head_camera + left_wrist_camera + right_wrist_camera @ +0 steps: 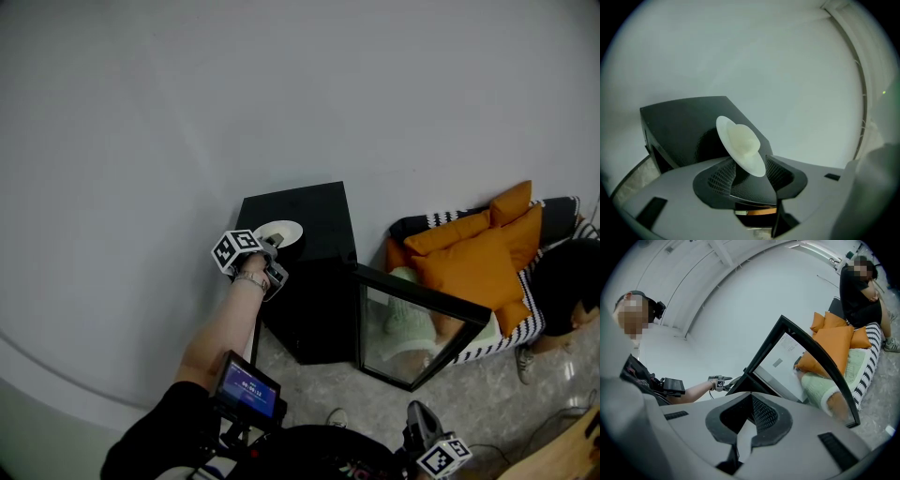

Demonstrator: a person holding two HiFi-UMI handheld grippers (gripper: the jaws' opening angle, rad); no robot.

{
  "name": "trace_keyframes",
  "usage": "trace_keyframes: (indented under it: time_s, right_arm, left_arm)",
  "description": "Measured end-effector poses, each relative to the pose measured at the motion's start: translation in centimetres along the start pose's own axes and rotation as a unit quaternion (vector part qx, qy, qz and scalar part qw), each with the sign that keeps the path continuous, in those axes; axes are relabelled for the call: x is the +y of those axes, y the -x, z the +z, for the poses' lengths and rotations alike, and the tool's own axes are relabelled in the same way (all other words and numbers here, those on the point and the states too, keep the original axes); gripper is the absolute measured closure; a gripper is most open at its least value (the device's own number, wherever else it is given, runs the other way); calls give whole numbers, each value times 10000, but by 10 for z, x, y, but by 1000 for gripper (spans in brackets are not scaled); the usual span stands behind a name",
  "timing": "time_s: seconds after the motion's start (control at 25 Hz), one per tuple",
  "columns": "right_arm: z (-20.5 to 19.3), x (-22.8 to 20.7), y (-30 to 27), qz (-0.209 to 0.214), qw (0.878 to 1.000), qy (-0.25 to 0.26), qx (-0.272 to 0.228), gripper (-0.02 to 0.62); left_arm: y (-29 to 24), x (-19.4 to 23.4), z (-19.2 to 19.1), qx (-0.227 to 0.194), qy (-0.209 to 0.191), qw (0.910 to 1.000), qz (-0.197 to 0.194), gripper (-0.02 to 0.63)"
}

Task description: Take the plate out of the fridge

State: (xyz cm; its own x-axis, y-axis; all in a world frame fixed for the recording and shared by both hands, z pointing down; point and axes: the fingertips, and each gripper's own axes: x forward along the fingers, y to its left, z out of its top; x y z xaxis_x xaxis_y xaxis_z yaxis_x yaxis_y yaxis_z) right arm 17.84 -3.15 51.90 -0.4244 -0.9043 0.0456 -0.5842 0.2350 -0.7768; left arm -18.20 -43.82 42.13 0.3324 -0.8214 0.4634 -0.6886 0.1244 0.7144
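Observation:
A white plate [278,232] lies on top of the black mini fridge [309,291], near its left front corner. The fridge's glass door [417,328] hangs open to the right. My left gripper [270,255] is at the plate's near edge. In the left gripper view the plate [740,143] stands tilted with its lower rim between the spread jaws of the left gripper [750,172], and the pads do not press on it. My right gripper [433,452] is low at the bottom edge, far from the fridge. Its jaws [751,401] meet with nothing between them.
A striped sofa [525,319] with orange cushions [473,262] stands right of the open door, and a person in black [567,286] sits at its end. A white wall runs behind the fridge. A small screen [248,384] is mounted at my chest.

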Motion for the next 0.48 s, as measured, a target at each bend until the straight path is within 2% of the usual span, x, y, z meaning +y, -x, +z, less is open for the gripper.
trace_keyframes:
  time_s: [0.12, 0.24, 0.48]
  right_arm:
    - [2, -2, 0, 53, 10000, -40, -15, 598]
    - [0, -4, -2, 64, 9999, -79, 13, 598]
    - [3, -9, 1, 75, 9999, -139, 63, 598]
  left_arm:
    - [0, -10, -5, 189, -542, 9983, -98, 420]
    - [-2, -12, -11, 454, -1182, 9919, -120, 420]
    - [0, -7, -31, 902, -2525, 9632, 195, 420]
